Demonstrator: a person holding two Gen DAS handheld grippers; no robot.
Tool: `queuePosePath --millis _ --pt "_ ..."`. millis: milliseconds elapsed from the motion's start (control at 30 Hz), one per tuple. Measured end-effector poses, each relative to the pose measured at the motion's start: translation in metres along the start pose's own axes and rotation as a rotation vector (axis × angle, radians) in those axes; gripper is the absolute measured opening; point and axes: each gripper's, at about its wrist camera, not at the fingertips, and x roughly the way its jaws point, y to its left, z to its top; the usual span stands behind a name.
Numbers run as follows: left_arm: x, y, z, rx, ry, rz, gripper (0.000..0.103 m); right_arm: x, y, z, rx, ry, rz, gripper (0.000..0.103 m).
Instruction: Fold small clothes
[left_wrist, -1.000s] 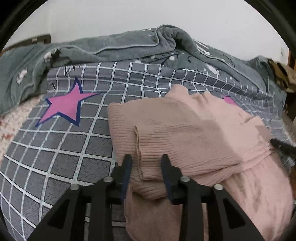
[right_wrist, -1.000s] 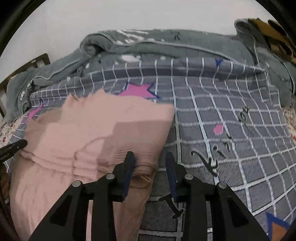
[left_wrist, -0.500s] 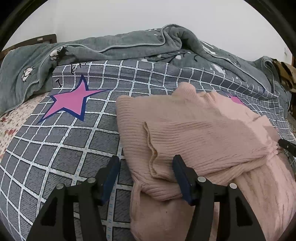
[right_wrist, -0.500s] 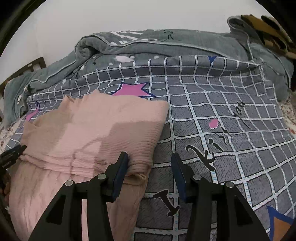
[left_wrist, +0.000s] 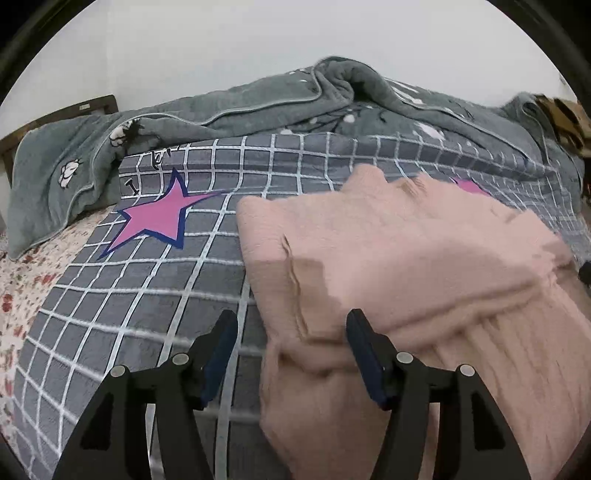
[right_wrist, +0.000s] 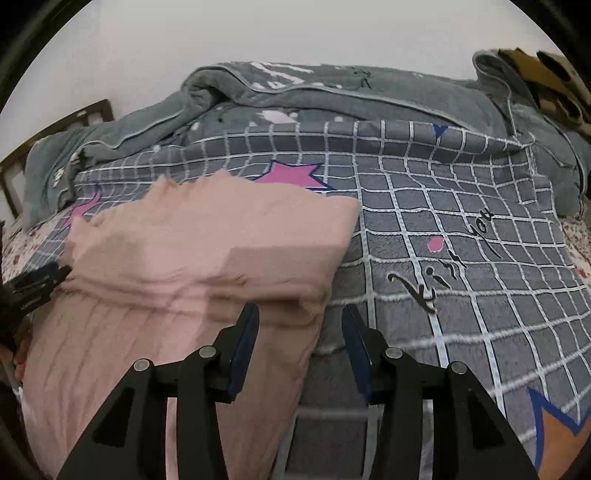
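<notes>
Pink sweater (left_wrist: 406, 251) on bed (left_wrist: 155, 295) looks folded over once (prob. more folds left); both tongs (left_wrist: 291, 332) (right_wrist: 300, 325) wide, holding nothing.

Grey checked bedspread (left_wrist: 147, 317), rumpled grey blanket (left_wrist: 280, 99)

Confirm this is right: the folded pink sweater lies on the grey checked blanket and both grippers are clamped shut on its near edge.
Not quite. The pink sweater does lie on the grey checked blanket, but neither gripper is clamped: the left gripper and right gripper both stand open, pads off the fabric, as each wrist view shows.
</notes>
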Motion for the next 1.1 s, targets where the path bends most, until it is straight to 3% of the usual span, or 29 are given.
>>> queuePosePath --millis 133,267,367,500,600,667,767,900,1100 --pt "-0.018 0.003 -0.002 -0.041 0.04 -0.051 0.062 -0.023 0.01 -0.003 -0.017 -0.033 0.029 0.047" --pt "-0.035 0.012 -0.02 -0.135 -0.06 -0.117 0.068 -0.03 0.009 -0.019 -0.018 -0.038 0.019 0.047" --pt "-0.026 0.005 -0.017 -0.119 0.038 -0.13 0.068 -0.024 0.005 -0.02 0.009 -0.027 0.001 0.047" --pt "-0.027 -0.011 -0.022 -0.011 0.018 -0.025 0.069 -0.016 0.006 -0.015 0.045 -0.019 0.019 0.047" --pt "-0.027 -0.012 -0.023 -0.044 0.034 -0.034 0.07 -0.005 0.013 -0.015 0.028 -0.024 0.041 0.052" --pt "-0.026 -0.008 -0.025 -0.058 0.035 -0.04 0.075 0.008 0.021 -0.019 0.002 0.023 0.014 0.052" --pt "-0.024 -0.007 -0.033 -0.049 0.013 -0.027 0.08 0.007 0.029 -0.025 -0.053 -0.002 -0.028 0.054" --pt "-0.023 -0.013 -0.033 -0.04 0.013 -0.001 0.083 0.009 0.027 -0.027 -0.035 0.005 -0.02 0.06" --pt "-0.02 -0.011 -0.032 -0.048 0.029 -0.004 0.088 0.009 0.024 -0.028 -0.021 0.004 -0.01 0.062"
